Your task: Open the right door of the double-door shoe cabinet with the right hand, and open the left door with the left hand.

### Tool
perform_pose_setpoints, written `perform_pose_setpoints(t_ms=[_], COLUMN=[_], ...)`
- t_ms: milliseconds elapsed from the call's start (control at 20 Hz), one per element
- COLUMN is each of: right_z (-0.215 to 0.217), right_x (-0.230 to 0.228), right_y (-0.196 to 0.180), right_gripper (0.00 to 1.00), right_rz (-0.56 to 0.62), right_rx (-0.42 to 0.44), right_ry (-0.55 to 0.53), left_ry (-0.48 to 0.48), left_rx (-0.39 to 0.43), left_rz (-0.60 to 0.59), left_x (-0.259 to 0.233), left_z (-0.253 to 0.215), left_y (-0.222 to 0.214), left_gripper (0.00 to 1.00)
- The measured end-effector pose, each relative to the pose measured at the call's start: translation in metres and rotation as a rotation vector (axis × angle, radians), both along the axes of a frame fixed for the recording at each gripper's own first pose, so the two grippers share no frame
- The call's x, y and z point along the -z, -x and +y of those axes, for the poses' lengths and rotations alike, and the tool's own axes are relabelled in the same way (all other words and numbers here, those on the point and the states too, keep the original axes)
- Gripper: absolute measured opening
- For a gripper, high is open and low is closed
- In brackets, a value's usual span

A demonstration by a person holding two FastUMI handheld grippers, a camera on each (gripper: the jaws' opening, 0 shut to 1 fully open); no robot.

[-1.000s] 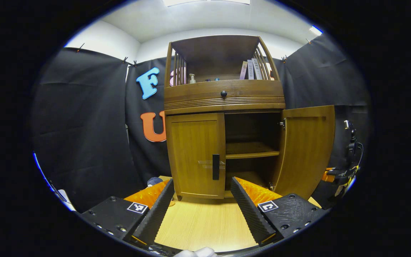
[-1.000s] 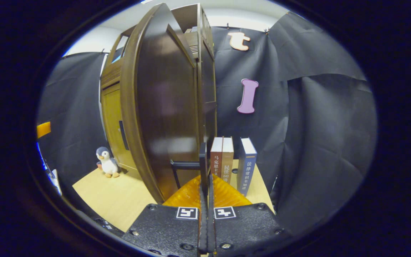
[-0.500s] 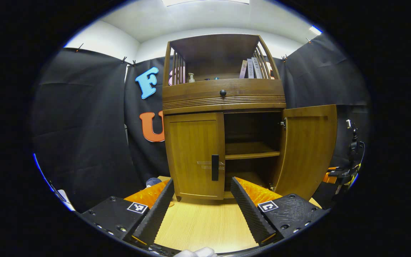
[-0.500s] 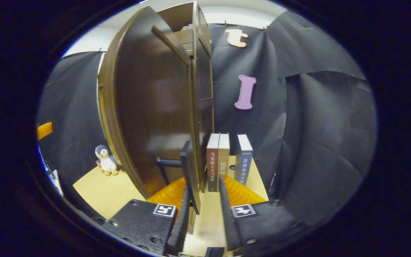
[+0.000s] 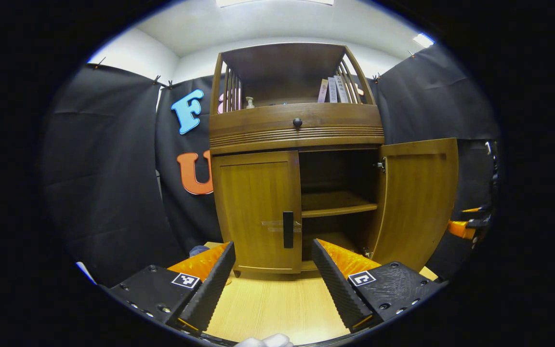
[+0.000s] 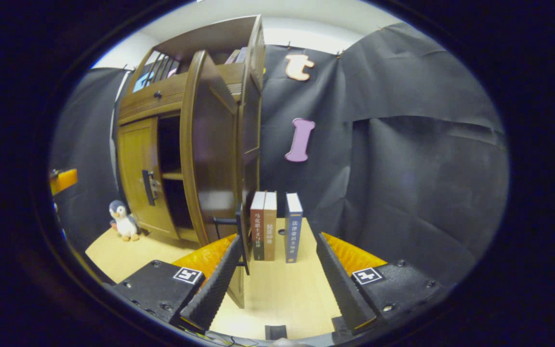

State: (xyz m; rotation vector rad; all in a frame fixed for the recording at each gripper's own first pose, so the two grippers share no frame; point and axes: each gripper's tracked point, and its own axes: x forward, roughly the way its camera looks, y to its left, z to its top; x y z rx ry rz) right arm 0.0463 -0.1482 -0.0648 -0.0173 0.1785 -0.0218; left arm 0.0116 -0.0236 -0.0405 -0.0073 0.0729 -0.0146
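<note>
Your right door [image 5: 415,202] stands swung wide at the right of the left gripper view, so the step in hand, as I judge it, is the left door [image 5: 257,212], which sits shut at the centre of that frame. Bring your left gripper [image 5: 272,277] straight forward and up a little, so the dark upright handle [image 5: 288,229] on the door's right edge passes between the two fingers; close only once the handle sits deep between them, then pull along the door's arc toward the left hinge side, not straight back. Both jaws of the left gripper are wide apart at the bottom of the frame and hold nothing; the handle lies above and beyond the gap, well apart from the fingertips. In the right gripper view, your right gripper [image 6: 277,277] is spread open and empty too, with the right door's edge and its handle [image 6: 239,231] just above the left finger at lower centre
</note>
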Motion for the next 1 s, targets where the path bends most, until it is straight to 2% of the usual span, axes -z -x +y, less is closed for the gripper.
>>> perform_pose_setpoints(t_ms=[150,200,250,400,500,550,600,700,1000], right_z=[0.022,0.034,0.044,0.085,0.115,0.126,0.135,0.153,0.168], right_x=[-0.028,-0.034,-0.037,-0.029,-0.015,-0.008,-0.005,0.007,0.005], right_y=[0.019,0.023,0.027,0.028,0.030,0.033,0.033,0.032,0.026], right_gripper=[0.99,0.99,1.00,0.99,1.00,1.00,0.99,1.00,0.98], right_rz=[-0.066,-0.086,-0.098,-0.118,-0.102,-0.092,-0.082,-0.045,-0.011], right_rx=[0.049,0.053,0.066,0.082,0.056,0.048,0.040,0.015,0.028], right_ry=[-0.018,-0.012,0.003,0.004,-0.004,-0.007,-0.020,-0.047,-0.031], left_ry=[-0.004,-0.007,-0.011,-0.023,-0.026,-0.025,-0.021,-0.008,-0.006], left_rx=[0.022,0.029,0.035,0.051,0.061,0.070,0.078,0.098,0.144], left_rz=[-0.005,-0.007,-0.009,-0.023,-0.030,-0.036,-0.041,-0.041,-0.043], left_x=[0.004,0.004,0.005,0.008,0.016,0.021,0.026,0.037,0.075], left_z=[0.009,0.012,0.014,0.019,0.018,0.016,0.013,0.006,-0.022], left_y=[-0.015,-0.020,-0.025,-0.041,-0.054,-0.062,-0.070,-0.086,-0.161], left_gripper=[0.96,1.00,0.96,0.96,0.96,1.00,0.96,0.96,0.96])
